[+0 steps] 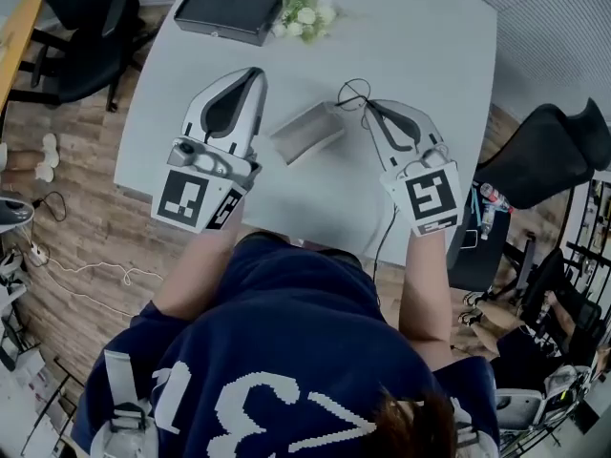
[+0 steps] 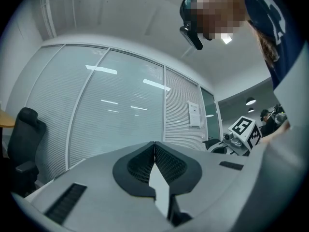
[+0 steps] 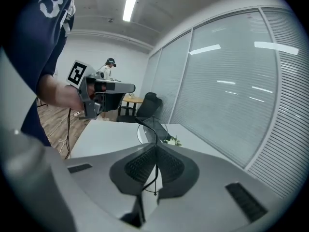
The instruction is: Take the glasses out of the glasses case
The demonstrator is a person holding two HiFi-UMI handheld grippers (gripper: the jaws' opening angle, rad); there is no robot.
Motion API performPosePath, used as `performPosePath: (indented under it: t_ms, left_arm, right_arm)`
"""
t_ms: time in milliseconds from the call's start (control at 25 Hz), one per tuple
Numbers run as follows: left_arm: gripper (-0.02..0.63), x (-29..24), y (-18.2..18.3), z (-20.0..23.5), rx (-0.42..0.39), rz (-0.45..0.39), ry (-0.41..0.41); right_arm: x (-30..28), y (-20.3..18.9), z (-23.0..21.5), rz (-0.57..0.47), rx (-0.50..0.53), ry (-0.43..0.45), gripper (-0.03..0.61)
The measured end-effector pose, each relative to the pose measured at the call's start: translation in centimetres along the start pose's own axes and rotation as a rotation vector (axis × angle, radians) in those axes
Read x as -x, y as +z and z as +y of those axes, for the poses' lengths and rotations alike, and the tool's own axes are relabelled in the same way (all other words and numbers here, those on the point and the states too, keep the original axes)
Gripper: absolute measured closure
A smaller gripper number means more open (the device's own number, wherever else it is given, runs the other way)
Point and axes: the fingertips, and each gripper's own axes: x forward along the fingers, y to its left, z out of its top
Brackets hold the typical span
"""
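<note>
Grey desk (image 1: 420,36) over a wooden floor fills the head view, with a dark box (image 1: 227,10) and flowers (image 1: 305,12) at its far edge and a chair (image 1: 86,27) off to the left. The case (image 1: 307,132) lies on the desk between the two tools and looks open, though its inside is too small to read. The left gripper (image 1: 256,72) hangs just beside it, apart from it. The right gripper (image 1: 368,105) is on the other side, and the thin-framed glasses (image 1: 353,93) stick out from its tip, clear of the case.

From the left gripper view, the left gripper (image 2: 154,146) has its jaws clenched tip to tip with nothing between them. It points at a glass wall (image 2: 120,110) with blinds, not at the desk.

From the right gripper view, the right gripper (image 3: 155,151) has its jaws pressed onto a thin wire part of the glasses (image 3: 145,124). One lens rim loops up just beyond the tips, above the desk (image 3: 106,134). The left gripper (image 3: 133,87) is held up at the left, and the flowers (image 3: 171,140) lie further off. No case shows in this view.

By these pictures the main step looks done: the glasses are out and held in the air. What seems left is to set them down somewhere on the desk and let go. The thin frame pinched at one spot could swing or slip.
</note>
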Motion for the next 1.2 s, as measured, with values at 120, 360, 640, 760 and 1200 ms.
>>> performPosePath:
  t_ms: [120,360,640,760,1200]
  left_arm:
    - [0.600,-1.5,-0.4,-1.8,0.013,0.003,-0.059]
    - [0.600,-3.2,-2.2,-4.5,0.034,0.041,-0.140]
    - [0.598,-2.6,-5.2,-5.1,0.051,0.115,-0.156]
    - [0.598,-2.3,-6.2,-5.0,0.056,0.139,-0.153]
    - [0.600,-1.9,-6.8,-4.9,0.050,0.157,-0.134]
  right_arm:
    - [2.0,-1.5,-1.2,0.028,-0.033,-0.057,0.552]
    - [2.4,-9.8,-1.2,0.217,-0.184,-0.103,0.552]
    - [1.2,-21.1,3.2,0.442,-0.406,-0.073,0.552]
    - [0.7,-24.0,4.6,0.511,-0.463,-0.063,0.551]
    - [0.6,-26.5,5.4,0.546,-0.571,-0.045,0.518]
